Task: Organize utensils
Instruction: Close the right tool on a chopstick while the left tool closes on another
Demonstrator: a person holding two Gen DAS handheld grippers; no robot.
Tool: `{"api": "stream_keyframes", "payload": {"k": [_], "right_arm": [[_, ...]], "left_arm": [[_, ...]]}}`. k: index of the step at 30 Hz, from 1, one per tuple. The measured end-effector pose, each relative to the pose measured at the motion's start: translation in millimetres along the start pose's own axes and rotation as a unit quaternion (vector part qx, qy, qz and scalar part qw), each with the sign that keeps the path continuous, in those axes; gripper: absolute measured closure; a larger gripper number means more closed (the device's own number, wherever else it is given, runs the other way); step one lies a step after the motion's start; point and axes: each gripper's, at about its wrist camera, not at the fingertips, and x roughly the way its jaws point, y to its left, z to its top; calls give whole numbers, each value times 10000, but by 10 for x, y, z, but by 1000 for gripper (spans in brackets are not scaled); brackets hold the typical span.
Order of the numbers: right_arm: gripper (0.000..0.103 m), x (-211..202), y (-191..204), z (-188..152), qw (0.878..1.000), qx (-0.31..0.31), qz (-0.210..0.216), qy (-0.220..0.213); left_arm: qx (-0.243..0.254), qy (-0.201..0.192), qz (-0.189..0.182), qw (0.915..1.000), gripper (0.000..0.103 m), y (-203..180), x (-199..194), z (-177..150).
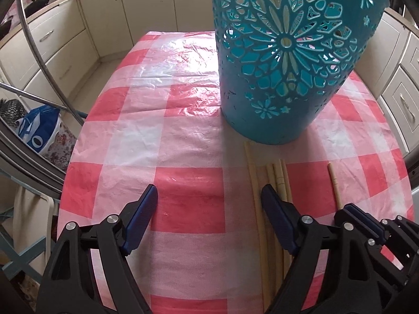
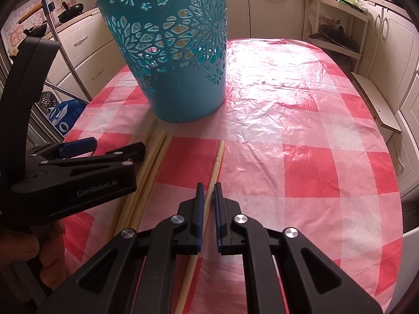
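A teal cut-out basket stands upright on the pink checked tablecloth. In front of it lie several pale chopsticks in a loose bundle, and a single chopstick lies apart to their right. My left gripper hangs open just above the cloth. Its right finger is over the bundle, and one stick shows between the jaws. My right gripper is shut on the single chopstick, which runs between its blue pads.
Cream kitchen cabinets surround the table. At the left, beyond the table edge, are metal chair tubes and a blue-and-white bag. A wooden board juts out beside the table's right edge.
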Motion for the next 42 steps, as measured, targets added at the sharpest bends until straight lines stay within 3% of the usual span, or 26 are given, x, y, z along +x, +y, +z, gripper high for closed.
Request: {"api": "stream_keyframes", "payload": {"k": [5, 9, 12, 14, 16, 17, 22, 29, 32, 37, 42], "right_arm": [[95, -1, -1, -2, 10000, -1, -1, -2], [95, -1, -3, -3, 10000, 4, 1, -2], [95, 1, -3, 4, 10000, 24, -7, -6], [95, 7, 3, 11, 10000, 13, -33, -10], [95, 15, 16, 16, 10000, -8, -63, -13], [95, 17, 28, 18, 9999, -44, -90, -10], [95, 27, 44, 30, 9999, -81, -121, 10], [95, 87, 107, 82, 9990, -275, -349, -37], [97, 85, 104, 79, 9991, -267, -321, -48], [97, 59, 4, 63, 9999, 4, -147, -57], [97, 48, -68, 60, 9997, 227, -38, -53]], "left_arm": [[121, -50, 5, 9999, 33, -40, -5, 0], [287, -132, -95, 9995, 52, -137, -26, 25], [348, -161, -168, 9991, 58, -198, -27, 43], [363, -180, -223, 9989, 69, -230, -36, 43], [384, -179, -369, 9984, 93, -274, -74, 22], [356, -149, -464, 9982, 97, -264, -73, 20], [131, 16, -753, 9971, 98, -158, -60, 30], [317, -35, -584, 9978, 98, -163, -21, 63], [154, -11, -871, 9961, 99, -110, -41, 69], [43, -457, -1053, 9934, 99, 32, -398, 74], [-178, -1081, -1492, 9827, 99, 270, -913, 104]]}}
